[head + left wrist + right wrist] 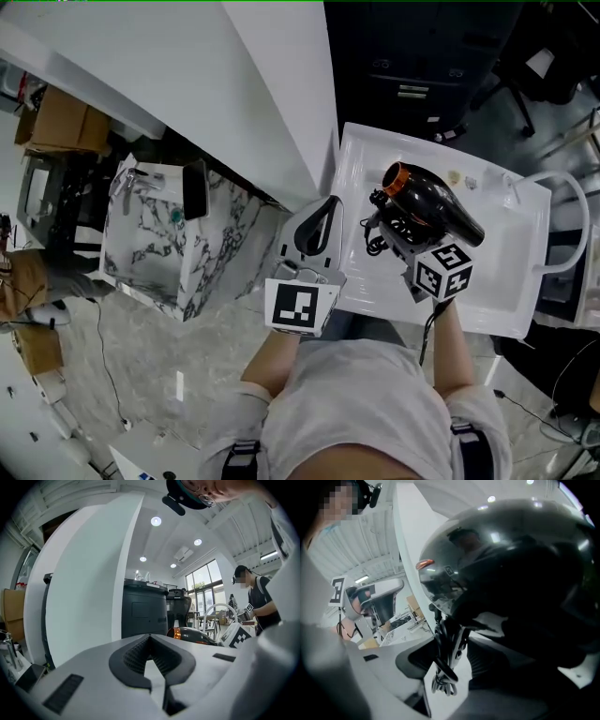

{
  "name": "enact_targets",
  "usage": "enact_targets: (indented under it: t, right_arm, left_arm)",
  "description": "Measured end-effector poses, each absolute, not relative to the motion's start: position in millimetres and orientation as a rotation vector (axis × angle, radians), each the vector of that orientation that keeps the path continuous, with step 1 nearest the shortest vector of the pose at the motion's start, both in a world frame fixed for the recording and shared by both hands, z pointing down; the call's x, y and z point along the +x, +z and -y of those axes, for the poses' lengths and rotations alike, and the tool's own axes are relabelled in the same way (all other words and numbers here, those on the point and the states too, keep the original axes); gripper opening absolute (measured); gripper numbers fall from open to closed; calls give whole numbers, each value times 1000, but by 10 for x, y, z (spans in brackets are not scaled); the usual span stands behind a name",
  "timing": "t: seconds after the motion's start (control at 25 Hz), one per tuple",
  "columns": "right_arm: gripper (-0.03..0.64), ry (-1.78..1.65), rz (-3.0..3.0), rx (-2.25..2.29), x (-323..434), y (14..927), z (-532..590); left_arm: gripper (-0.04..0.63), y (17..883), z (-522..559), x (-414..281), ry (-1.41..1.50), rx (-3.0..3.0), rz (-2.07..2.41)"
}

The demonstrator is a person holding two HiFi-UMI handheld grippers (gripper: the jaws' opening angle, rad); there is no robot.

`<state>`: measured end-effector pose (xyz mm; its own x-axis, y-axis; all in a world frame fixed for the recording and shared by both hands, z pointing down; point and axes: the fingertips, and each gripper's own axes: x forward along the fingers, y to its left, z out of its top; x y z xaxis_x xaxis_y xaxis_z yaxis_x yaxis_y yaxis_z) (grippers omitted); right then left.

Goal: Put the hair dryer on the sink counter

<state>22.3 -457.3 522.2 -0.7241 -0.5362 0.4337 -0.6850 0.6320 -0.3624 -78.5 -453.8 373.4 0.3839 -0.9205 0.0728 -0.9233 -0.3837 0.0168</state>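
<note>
The hair dryer is black and glossy with an orange ring at its back end. It is over the white sink counter; whether it rests on it I cannot tell. My right gripper is shut on its handle, with the coiled cord hanging between the jaws. In the right gripper view the dryer's body fills most of the picture. My left gripper is at the counter's left edge, shut, with nothing between its pads. From there the dryer shows to the right.
A curved white faucet rises at the counter's right end. A white partition wall runs along the left of the counter, and a marble-patterned vanity stands beyond it. A black cabinet is behind. Another person stands at the far right.
</note>
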Motion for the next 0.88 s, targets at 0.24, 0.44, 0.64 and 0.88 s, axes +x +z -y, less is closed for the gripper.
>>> enact_targets:
  t: [0.24,0.44,0.64,0.88]
  right_arm:
    - [210,818,2516,918,149,5555,4750]
    - [210,863,2489,861,140,5734,4877]
    - [210,937,2489,837,136,5840,4999]
    - [210,988,2435,842,207,6021,5158]
  left_arm:
    - [14,3854,4689,-825,92,2555,1692]
    - [14,3891,4801,-842,103,2551,1688]
    - [14,3943,4886,-837,107,2540,1670]
    - [14,3985,4965,-814,123,2542,1655]
